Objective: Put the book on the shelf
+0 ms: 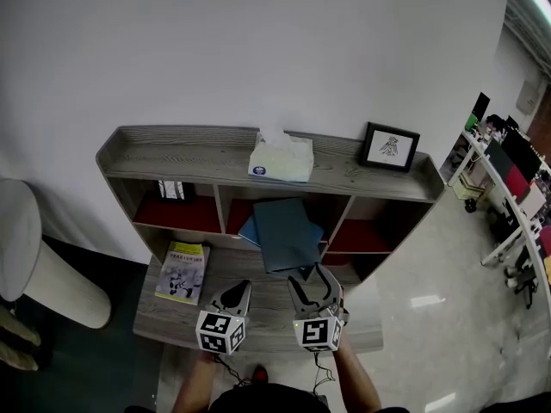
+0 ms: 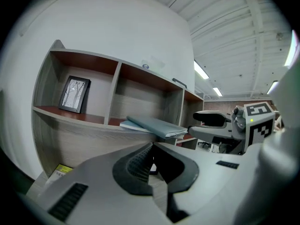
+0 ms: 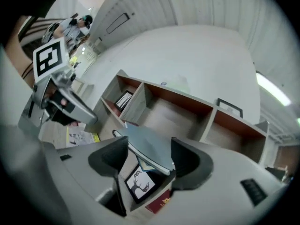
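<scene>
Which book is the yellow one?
The book lying flat at the left of the low board, with yellow edges and a drawing on its cover. The blue books poke out of the middle cubby.

Even bright light, fisheye warp, dark corners.

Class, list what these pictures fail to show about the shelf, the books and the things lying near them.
Blue book: its back end, head view, hidden under the shelf top.
Yellow booklet: cover print too small in the head view; mostly cut off in the left gripper view by the body of the left gripper.
Red item: right gripper view, mostly covered by the body of the right gripper; what it is stays unclear.
</scene>
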A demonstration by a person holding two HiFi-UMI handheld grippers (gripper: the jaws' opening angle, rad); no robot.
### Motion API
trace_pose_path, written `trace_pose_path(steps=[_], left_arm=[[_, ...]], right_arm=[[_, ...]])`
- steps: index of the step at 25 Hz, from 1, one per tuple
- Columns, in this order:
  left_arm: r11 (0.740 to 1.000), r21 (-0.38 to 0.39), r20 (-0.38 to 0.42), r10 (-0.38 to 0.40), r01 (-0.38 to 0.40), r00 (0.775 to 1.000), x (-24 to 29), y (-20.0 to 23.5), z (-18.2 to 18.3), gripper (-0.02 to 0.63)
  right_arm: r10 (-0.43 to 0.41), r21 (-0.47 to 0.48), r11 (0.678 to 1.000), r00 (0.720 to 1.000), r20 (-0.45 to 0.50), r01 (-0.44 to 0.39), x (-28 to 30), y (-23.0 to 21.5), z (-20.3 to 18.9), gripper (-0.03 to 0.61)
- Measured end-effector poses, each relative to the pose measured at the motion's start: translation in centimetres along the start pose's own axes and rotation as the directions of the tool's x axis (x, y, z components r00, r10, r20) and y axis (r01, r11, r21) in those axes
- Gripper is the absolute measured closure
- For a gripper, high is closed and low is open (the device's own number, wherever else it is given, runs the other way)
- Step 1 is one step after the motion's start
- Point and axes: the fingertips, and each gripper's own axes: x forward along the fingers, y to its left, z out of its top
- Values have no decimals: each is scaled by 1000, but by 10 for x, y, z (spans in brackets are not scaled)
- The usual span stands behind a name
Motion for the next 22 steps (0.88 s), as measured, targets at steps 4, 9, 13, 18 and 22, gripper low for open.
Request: trace_pose_path(steps=[4, 9, 13, 18, 22], left_arm=[[1000, 14, 2, -10, 10, 1000, -1, -13, 2, 607], [999, 31, 1, -16, 16, 1000, -4, -34, 3, 607], [999, 48, 3, -22, 22, 1000, -6, -57, 5, 607], [997, 73, 6, -18, 17, 1000, -11, -87, 8, 607], [995, 101, 8, -15, 14, 1000, -14, -111, 9, 607]], right_arm=[[-3, 179, 984, 998, 57, -8, -14, -13, -4, 275], [-3, 319, 948, 998, 58, -15, -37, -25, -16, 276], [8, 423, 905, 998, 63, -34, -57, -34, -27, 292], [-6, 484, 875, 997, 79, -34, -82, -51, -34, 379], [12, 511, 858, 996, 83, -53, -100, -59, -43, 434]])
